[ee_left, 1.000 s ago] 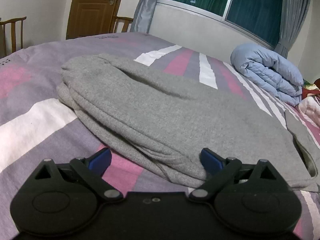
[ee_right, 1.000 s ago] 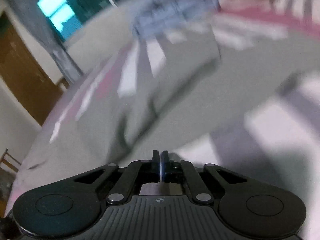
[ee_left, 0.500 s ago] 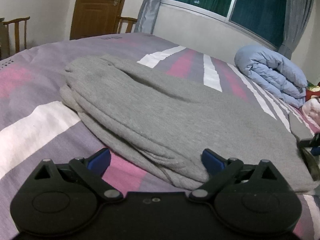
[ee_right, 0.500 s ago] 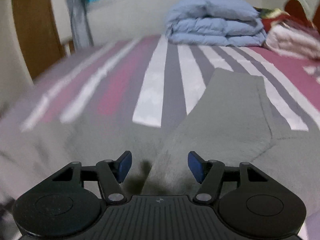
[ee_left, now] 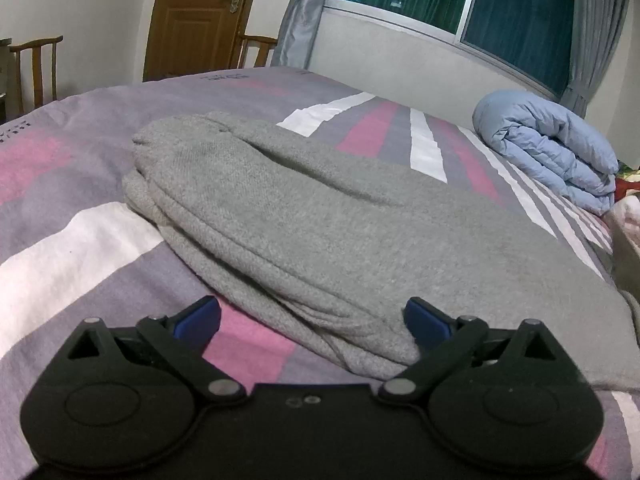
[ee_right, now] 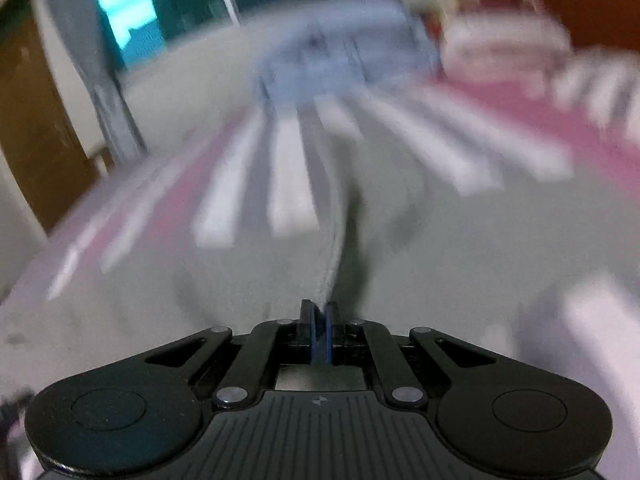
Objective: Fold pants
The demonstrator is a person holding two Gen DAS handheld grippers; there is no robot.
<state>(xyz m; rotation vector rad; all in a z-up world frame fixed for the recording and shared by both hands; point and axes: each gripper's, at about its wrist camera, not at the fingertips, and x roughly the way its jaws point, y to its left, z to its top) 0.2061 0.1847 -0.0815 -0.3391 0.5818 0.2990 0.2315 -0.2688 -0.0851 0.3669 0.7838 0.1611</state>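
In my left wrist view, my left tool (ee_left: 312, 320) sits low at the bottom of the frame with its blue fingers (ee_left: 198, 316) spread wide apart, holding nothing. The gray pants (ee_left: 340, 240) lie folded in layers on the bed (ee_left: 80, 248), filling the middle of the frame from upper left to lower right. The right finger touches the near folded edge of the pants; the left one hangs over the pink and purple striped bedcover beside them. A rolled blue quilt (ee_left: 548, 148) rests at the right edge of the frame, well apart from the pants. A wooden door (ee_left: 196, 16) and a chair (ee_left: 34, 68) stand in the upper left, and a window (ee_left: 460, 0) with curtains runs across the top.

In my right wrist view everything is smeared by motion. My right tool (ee_right: 319, 332) is at the bottom center, its fingers pressed together on a ridge of the gray pants (ee_right: 340, 248), which rises from the fingertips toward the middle of the frame. The striped bed (ee_right: 248, 192) spreads behind, with the blue quilt (ee_right: 340, 64) as a blur at the top.
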